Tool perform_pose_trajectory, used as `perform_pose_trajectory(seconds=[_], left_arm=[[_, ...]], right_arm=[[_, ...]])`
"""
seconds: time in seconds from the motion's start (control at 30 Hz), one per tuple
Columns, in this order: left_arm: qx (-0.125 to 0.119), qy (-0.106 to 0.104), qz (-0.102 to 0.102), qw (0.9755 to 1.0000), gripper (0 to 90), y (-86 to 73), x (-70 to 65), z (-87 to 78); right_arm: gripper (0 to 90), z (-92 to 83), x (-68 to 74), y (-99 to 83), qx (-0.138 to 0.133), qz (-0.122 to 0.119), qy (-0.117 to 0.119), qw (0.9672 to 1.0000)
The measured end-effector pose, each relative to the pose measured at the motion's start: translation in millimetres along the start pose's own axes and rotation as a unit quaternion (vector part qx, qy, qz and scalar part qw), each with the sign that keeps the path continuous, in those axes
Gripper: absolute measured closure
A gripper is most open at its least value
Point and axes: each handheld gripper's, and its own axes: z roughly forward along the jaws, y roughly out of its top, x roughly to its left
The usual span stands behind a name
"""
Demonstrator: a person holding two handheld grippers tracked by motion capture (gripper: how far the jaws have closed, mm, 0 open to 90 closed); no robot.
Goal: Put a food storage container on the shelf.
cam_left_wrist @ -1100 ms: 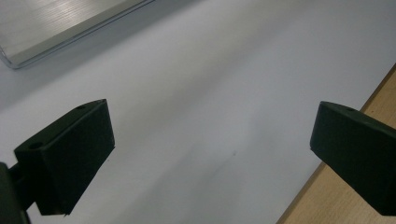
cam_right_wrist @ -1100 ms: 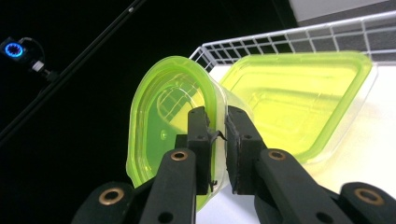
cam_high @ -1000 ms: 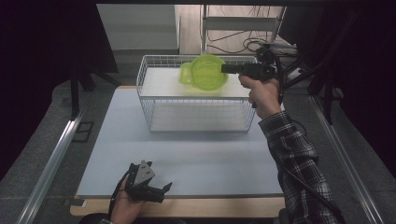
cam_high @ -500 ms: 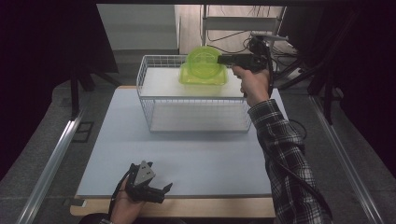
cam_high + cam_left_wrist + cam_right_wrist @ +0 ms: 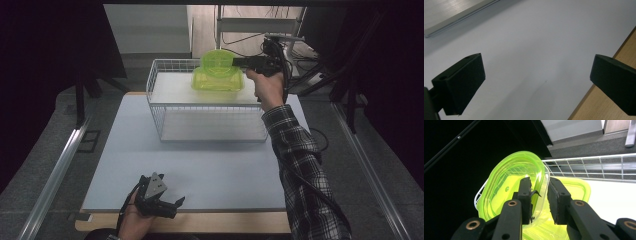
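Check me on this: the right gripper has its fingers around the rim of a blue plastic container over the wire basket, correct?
Not quite: the container is bright yellow-green, not blue, as the right gripper view shows. The rest stands: the right gripper has its fingers on either side of the rim, over the wire basket; its jaws have just been opening.

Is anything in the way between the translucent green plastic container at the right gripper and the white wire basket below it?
Nothing visible. The translucent green plastic container, its rim between the just-opening jaws of the right gripper, stands tilted over a matching green container already inside the white wire basket.
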Motion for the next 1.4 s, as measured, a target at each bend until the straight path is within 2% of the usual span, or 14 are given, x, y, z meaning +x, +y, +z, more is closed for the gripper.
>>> perform_pose_trajectory(seconds=[0.13,0.33,0.6,0.8,0.97,1.4], left_arm=[[0.001,-0.001,0.001,1.0,0.0,0.0,-0.2,0.3],[0.002,-0.001,0.002,1.0,0.0,0.0,-0.6,0.7],[0.004,0.0,0.002,1.0,0.0,0.2,-1.4,1.2],[0.003,-0.001,0.001,1.0,0.0,0.2,-1.4,1.0],[-0.016,-0.016,-0.006,0.9997,0.0,0.9,-0.2,-1.4],[-0.018,-0.017,-0.007,0.9997,0.0,0.6,0.0,-1.3]], right_arm=[[69.4,2.4,-2.1,0.0,-0.001,-0.004,-0.009,1.0],[60.9,1.5,-3.2,-1.3,-0.005,-0.002,0.0,1.0],[51.7,-16.2,1.1,-6.3,-0.004,-0.022,0.011,0.9997],[46.4,-27.0,2.9,-16.4,0.007,-0.048,0.012,0.9987],[43.5,-32.1,0.6,-26.2,0.013,-0.062,0.014,0.9979],[34.4,-40.7,-7.3,-47.9,0.022,-0.095,0.013,0.9952]])
